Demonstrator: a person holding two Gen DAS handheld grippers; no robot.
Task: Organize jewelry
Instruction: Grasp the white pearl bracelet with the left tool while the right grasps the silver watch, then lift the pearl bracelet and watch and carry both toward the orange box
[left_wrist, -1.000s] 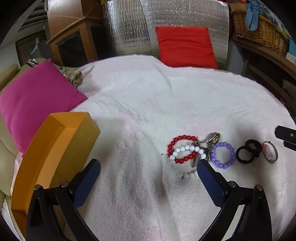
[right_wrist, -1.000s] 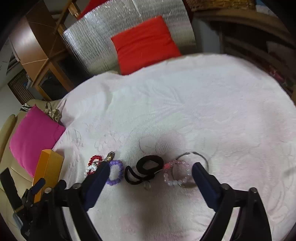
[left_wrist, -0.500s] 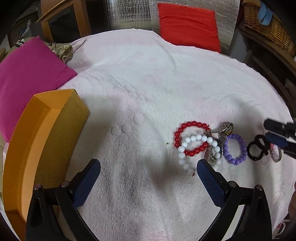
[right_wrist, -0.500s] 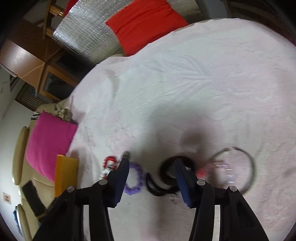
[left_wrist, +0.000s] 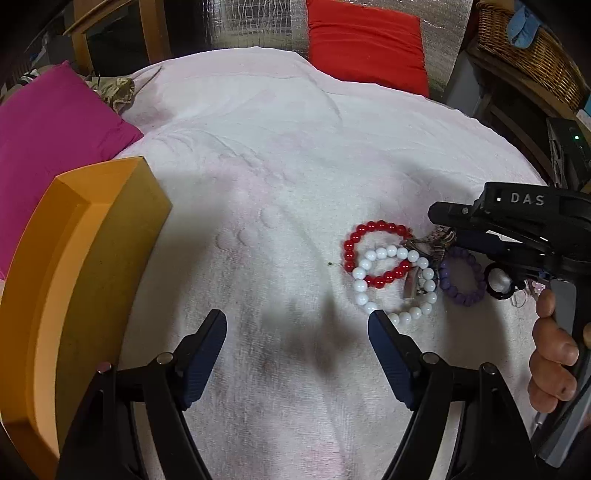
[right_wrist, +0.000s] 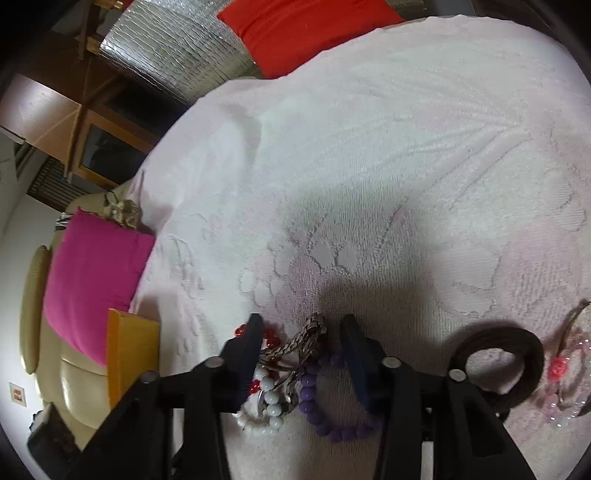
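Jewelry lies in a row on the white towel (left_wrist: 288, 155): a red bead bracelet (left_wrist: 373, 254), a white bead bracelet (left_wrist: 399, 288), a silver metal band (right_wrist: 303, 343), a purple bead bracelet (right_wrist: 332, 424), a black hair tie (right_wrist: 517, 354) and a clear pink bracelet (right_wrist: 565, 380). An orange box (left_wrist: 74, 266) stands open at the left. My left gripper (left_wrist: 297, 325) is open and empty, just in front of the white bracelet. My right gripper (right_wrist: 301, 328) is open, low over the pile, its fingers on either side of the silver band and purple bracelet.
A magenta cushion (left_wrist: 51, 122) lies behind the orange box. A red cushion (left_wrist: 365, 48) leans on a silver padded backrest (left_wrist: 258, 22) at the far side. A wicker basket (left_wrist: 528, 48) sits on a shelf at the right. The towel's edge drops off at right.
My right gripper has narrowed its opening, moved left and dropped onto the silver band and purple bracelet. My left gripper has narrowed and moved closer to the bracelets.
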